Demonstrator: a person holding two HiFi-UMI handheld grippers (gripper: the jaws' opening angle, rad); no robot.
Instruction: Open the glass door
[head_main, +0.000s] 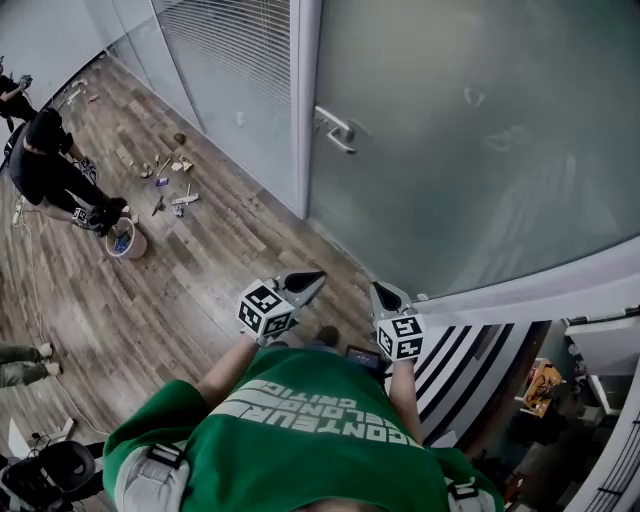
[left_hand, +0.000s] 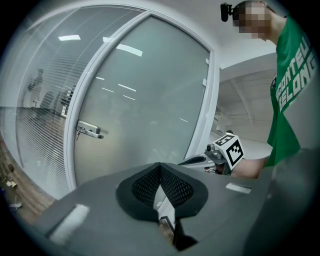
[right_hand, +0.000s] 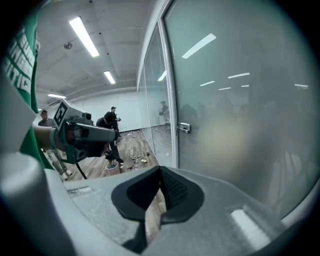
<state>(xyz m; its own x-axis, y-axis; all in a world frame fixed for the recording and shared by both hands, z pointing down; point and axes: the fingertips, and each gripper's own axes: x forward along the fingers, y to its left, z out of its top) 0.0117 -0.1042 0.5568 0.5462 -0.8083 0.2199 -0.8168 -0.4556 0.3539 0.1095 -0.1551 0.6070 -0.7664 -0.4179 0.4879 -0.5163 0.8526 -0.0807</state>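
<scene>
Head view shows bucket (head_main: 127, 242) and clutter (head_main: 166, 176), perhaps tools, left of glass door (head_main: 480, 130).

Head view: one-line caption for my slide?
Shut, empty left tongs and right tongs, short of the glass door handle.

A wood-plank floor (head_main: 200, 290) runs along a glass partition with horizontal blinds (head_main: 235, 70). At the far left a person in black (head_main: 45, 165) crouches on it, with a small round bucket (head_main: 127, 242) just beside their feet. Small tools and scraps (head_main: 170, 185) lie scattered between that person and the partition. Another person's legs (head_main: 22, 362) show at the left edge. Black-and-white stripes (head_main: 470, 365) cover the ground at lower right. Long ceiling lights (right_hand: 85, 36) glow overhead.
</scene>
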